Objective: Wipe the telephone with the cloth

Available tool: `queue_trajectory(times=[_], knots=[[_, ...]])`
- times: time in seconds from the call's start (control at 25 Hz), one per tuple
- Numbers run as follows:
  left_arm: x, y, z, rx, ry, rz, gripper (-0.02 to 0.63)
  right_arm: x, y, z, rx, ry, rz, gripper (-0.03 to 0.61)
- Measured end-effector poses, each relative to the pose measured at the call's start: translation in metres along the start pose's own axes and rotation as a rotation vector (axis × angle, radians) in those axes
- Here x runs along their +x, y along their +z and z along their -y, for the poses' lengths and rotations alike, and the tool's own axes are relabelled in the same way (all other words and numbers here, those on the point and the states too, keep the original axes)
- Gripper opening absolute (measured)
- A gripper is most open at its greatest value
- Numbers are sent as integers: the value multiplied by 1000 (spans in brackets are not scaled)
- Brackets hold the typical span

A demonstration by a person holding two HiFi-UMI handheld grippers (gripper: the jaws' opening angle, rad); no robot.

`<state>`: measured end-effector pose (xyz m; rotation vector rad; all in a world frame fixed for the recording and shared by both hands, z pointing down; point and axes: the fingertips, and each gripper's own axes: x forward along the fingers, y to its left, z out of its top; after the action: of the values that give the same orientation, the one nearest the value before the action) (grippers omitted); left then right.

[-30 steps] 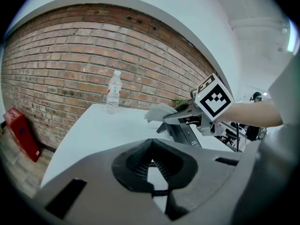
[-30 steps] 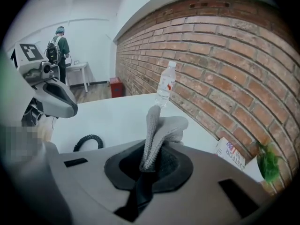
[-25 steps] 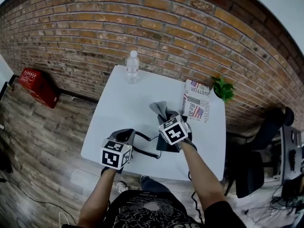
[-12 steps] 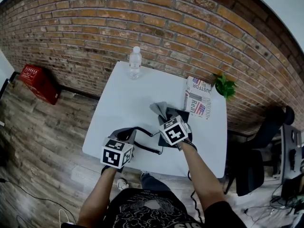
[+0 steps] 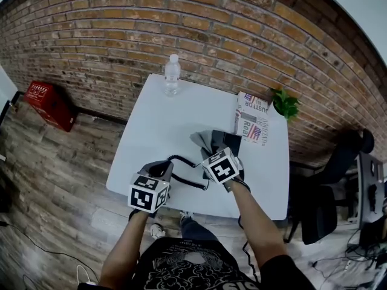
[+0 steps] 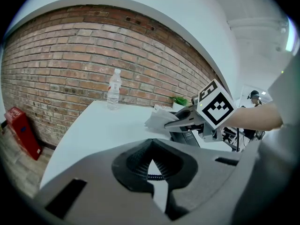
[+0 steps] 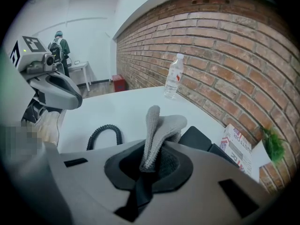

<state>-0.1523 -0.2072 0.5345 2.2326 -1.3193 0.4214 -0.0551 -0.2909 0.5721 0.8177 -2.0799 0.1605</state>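
Note:
The black telephone sits on the white table, right of centre. A grey cloth lies over its left side, and my right gripper is shut on the cloth, which stands up from the jaws. The coiled cord loops out to the left on the table. My left gripper hovers at the front left by the loop's end, jaws together with nothing visibly held. The cord shows through the slit between them. The handset is hidden.
A water bottle stands at the table's far edge. A folded newspaper and a small plant are at the far right corner. A red box lies on the floor at left, an office chair at right.
The view has drifted a little. More of the telephone shows beyond the right gripper, and the cord's loop sits slightly farther from the left gripper. Both grippers keep their grip state.

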Motion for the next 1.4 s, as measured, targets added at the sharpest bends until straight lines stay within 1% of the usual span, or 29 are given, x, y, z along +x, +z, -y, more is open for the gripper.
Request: queue_trajectory(times=[0.56, 0.84, 1.08, 1.4], knots=[[-14, -12, 12, 15, -20, -3, 6, -8, -23, -26, 27, 3, -2, 11], [-24, -20, 19, 27, -35, -7, 6, -12, -38, -46, 62, 20, -19, 11], [-34, -32, 21, 31, -34, -21, 6, -15, -51, -60, 104, 27, -25, 12], [-43, -45, 23, 41, -33, -40, 6, -18, -62, -73, 132, 26, -20, 12]])
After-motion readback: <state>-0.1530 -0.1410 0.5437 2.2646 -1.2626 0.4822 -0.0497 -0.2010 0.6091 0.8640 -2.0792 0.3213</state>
